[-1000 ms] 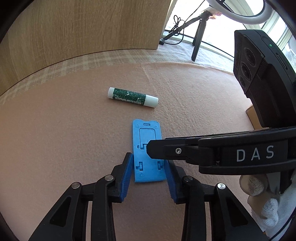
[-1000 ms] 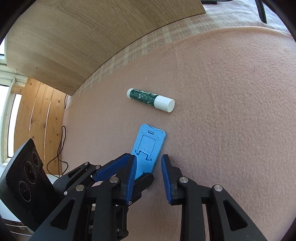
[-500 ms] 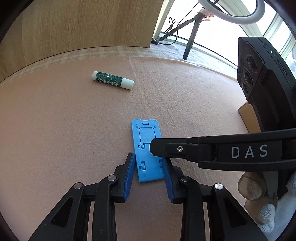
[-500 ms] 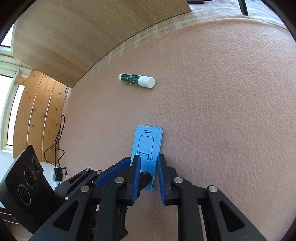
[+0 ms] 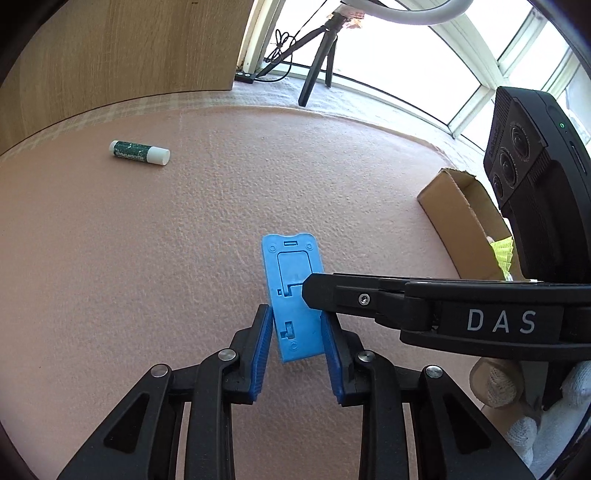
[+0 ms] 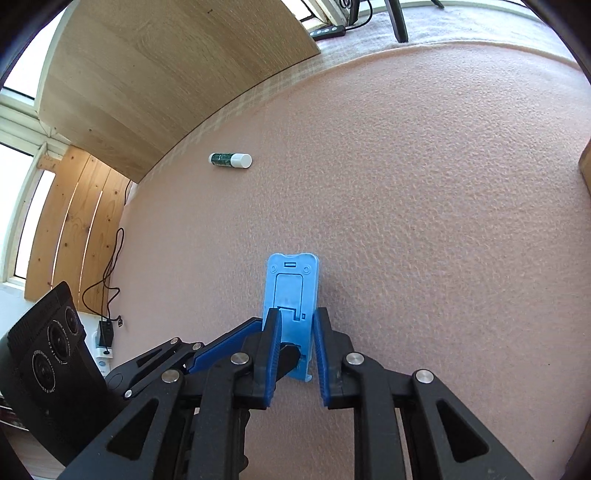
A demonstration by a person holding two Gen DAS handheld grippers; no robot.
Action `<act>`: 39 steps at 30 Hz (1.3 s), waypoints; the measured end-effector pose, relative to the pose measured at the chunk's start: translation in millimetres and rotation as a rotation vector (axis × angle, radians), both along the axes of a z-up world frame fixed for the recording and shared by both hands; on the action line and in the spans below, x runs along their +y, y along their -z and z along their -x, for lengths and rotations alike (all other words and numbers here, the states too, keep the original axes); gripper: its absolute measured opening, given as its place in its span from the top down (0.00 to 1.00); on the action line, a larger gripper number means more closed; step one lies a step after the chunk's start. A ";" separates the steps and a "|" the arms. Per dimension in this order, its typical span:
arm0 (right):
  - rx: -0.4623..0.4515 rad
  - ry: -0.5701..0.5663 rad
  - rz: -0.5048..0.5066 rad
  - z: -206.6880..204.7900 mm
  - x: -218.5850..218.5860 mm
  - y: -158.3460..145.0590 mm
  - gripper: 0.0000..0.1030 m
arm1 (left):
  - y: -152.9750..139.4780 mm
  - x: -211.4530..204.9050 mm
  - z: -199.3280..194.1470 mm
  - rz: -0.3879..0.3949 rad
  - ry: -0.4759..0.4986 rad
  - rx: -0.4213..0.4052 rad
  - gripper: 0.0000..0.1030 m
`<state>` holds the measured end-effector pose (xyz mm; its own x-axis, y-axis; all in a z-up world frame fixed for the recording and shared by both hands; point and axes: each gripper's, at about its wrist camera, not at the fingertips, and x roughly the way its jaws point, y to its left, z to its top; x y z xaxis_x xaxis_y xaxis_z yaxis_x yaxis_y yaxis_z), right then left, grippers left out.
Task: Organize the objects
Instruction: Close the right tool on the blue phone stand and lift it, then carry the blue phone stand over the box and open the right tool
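Observation:
A blue plastic phone stand [image 5: 291, 295] hangs just above the pink mat [image 5: 147, 258], held from two sides. My left gripper [image 5: 295, 314] has its blue pads against the stand's long edges, and its jaws are still closing. The right gripper's black finger [image 5: 369, 301] crosses over the stand from the right. In the right wrist view my right gripper [image 6: 295, 314] is shut on the stand [image 6: 293, 280] near its lower half, with the left gripper's fingers [image 6: 229, 341] reaching in from the lower left. A green glue stick [image 5: 139, 152] with a white cap lies far off at the upper left [image 6: 230, 160].
An open cardboard box [image 5: 458, 221] with something yellow [image 5: 502, 254] inside stands on the mat at the right. A wooden panel [image 5: 110, 55] rises behind the mat, with a tripod [image 5: 317, 59] and a power strip [image 6: 328, 31] beyond. A white-gloved hand [image 5: 535, 424] holds the right gripper.
Both grippers have narrowed onto the blue stand and carried it rightward. The glue stick has dropped back to the upper left, and the cardboard box has come into view.

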<state>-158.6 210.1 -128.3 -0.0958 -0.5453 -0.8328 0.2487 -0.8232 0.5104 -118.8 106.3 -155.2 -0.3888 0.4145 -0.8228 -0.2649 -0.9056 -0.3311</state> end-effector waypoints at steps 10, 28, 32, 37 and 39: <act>0.092 0.105 -0.004 -1.8 69.2 -42.5 0.84 | -39.5 82.3 0.9 -0.012 0.115 0.079 0.72; 0.171 0.340 -0.056 -12.7 230.7 -86.3 0.84 | -76.4 249.9 -15.2 -0.062 0.396 0.130 0.72; 0.170 0.385 -0.077 -17.3 258.0 -86.5 0.84 | -76.2 277.8 -22.3 -0.073 0.452 0.124 0.72; 0.174 0.418 -0.102 -22.9 282.8 -86.3 0.84 | -76.6 304.9 -30.2 -0.081 0.499 0.123 0.71; 0.183 0.423 -0.101 -23.9 289.6 -87.0 0.81 | -74.8 310.9 -29.4 -0.070 0.506 0.110 0.51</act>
<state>-134.6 499.8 -41.4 -0.4419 -0.3439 -0.8285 -0.0408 -0.9150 0.4015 -89.5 417.3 -80.4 -0.2076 0.6257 -0.7520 -0.7006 -0.6316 -0.3321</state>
